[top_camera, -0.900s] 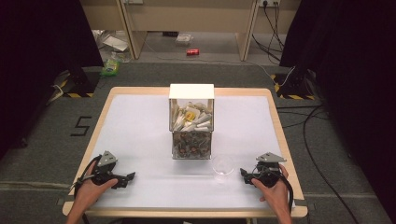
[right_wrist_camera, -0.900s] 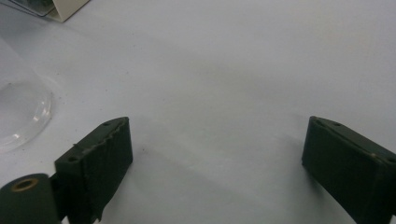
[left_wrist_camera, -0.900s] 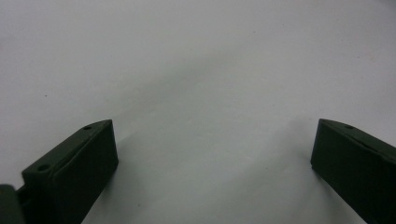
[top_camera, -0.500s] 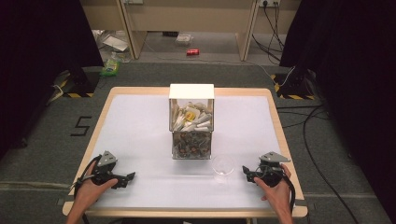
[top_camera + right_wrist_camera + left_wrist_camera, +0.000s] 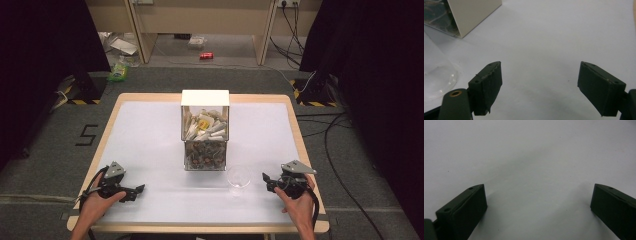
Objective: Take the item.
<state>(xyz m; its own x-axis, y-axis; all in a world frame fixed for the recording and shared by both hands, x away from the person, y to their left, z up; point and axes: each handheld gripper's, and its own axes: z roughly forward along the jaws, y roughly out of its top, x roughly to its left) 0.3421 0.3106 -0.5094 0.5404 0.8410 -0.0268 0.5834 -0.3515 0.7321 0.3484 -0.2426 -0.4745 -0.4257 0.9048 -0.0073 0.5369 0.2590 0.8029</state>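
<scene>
Box (image 5: 205, 131): I see a clear one mid-table, white packets above, dark bits below.
Cup (image 5: 238, 177): clear, just beside the box, nothing visible inside.
Left gripper (image 5: 136, 190): jaws apart.
Right gripper (image 5: 266, 179): jaws apart, near the cup.

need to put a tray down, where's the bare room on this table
Bare patches: the white table left of the clear box, down to the left gripper, and right of the box. Crowded: between the clear cup and the right gripper.
</scene>
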